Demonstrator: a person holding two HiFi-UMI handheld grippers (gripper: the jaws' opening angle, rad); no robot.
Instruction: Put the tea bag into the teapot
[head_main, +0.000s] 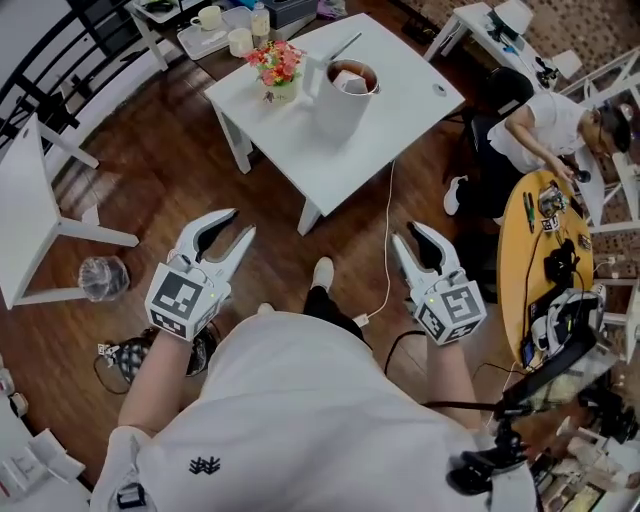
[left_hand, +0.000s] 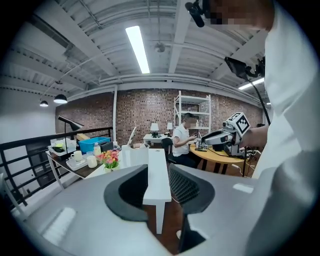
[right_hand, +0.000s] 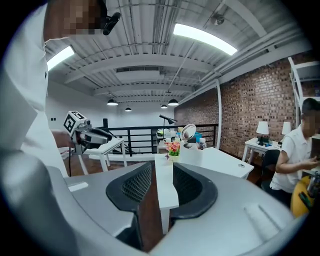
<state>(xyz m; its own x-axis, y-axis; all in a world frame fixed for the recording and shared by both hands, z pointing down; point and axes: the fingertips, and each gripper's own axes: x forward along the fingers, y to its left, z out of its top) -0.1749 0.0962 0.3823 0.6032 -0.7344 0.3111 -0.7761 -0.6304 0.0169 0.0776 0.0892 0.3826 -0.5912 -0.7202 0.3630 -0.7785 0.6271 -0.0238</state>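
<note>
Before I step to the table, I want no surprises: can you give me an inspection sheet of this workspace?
Surface: white table, mostly bare.
Job's things: teapot on the table, lid up; tea bag not made out.
Clutter: flowers beside the teapot; small item near the table's far edge.
Grippers: left gripper and right gripper both open and empty, over the floor short of the table.
Cables: white cable from the table's edge across the floor.
Surroundings: seated person at a yellow table; clear bin on the floor.
</note>
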